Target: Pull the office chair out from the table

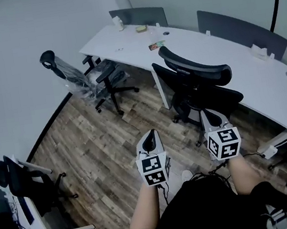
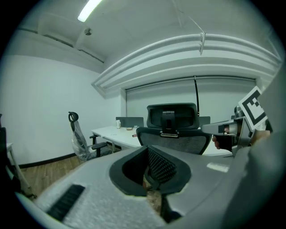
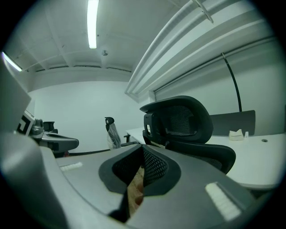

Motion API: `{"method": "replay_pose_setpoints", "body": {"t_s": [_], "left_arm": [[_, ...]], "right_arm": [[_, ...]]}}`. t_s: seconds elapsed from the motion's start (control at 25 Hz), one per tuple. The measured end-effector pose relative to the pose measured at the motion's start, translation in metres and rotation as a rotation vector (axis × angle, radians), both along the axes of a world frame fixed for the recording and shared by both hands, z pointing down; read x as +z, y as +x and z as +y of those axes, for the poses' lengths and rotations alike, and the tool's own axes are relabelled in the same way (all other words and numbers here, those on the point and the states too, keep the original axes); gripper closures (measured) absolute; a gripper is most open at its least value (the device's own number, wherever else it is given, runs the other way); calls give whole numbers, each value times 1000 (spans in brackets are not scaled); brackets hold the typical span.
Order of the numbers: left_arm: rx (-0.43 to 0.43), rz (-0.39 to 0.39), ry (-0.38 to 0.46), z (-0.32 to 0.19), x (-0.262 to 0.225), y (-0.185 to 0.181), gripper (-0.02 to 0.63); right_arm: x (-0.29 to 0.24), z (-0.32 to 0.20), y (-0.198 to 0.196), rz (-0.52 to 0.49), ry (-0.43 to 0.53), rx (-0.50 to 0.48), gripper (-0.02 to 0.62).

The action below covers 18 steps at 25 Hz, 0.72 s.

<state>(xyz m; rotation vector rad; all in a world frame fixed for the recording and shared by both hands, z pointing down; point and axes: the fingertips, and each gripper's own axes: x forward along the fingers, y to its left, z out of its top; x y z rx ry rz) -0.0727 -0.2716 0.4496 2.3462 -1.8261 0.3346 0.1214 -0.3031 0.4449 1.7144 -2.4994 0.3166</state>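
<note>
The black office chair [image 1: 197, 84] is standing drawn up close to the near edge of the long white table [image 1: 235, 64], with its back turned away from the table and toward the person. The left tongs [image 1: 150, 138] and the right tongs [image 1: 209, 115] are both sitting clenched with nothing between their pads. Both are pointing toward the table from the open floor side, and neither is touching the chair; the right pair is hanging nearer to its backrest.

Judging from this, the step in hand is the reach for a hold. To do it well, the tongs would need to part first and then close on a firm, rigid part, probably the top rim of the backrest [image 2: 173, 135] or the stem under the headrest [image 3: 178, 115], not on the mesh. A low, level tug straight away from the table should let the castors roll instead of tipping the chair.

The backrest is looking like stretched dark mesh in a curved plastic frame, likely springy and poor to pinch. The headrest is a rounded, padded shell. The table top is smooth and matte, curving gently. The floor [image 1: 97, 145] is wood-grain plank, hard enough for wheels to run freely. Further along the table, a plastic-wrapped chair [image 1: 81, 80] is standing well clear.
</note>
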Motion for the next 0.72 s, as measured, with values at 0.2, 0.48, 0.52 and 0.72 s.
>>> {"method": "replay_pose_setpoints", "body": {"t_s": [0.2, 0.48, 0.52, 0.72], "left_arm": [[84, -53, 8, -55, -5, 5, 597], [199, -51, 1, -114, -4, 17, 598], [227, -29, -10, -120, -4, 21, 597], [372, -2, -25, -152, -10, 36, 598]], "right_arm": [[3, -34, 7, 21, -9, 37, 586], [2, -59, 27, 52, -11, 108, 586], [0, -60, 30, 55, -8, 119, 586], [-6, -60, 53, 93, -10, 153, 586]]}}
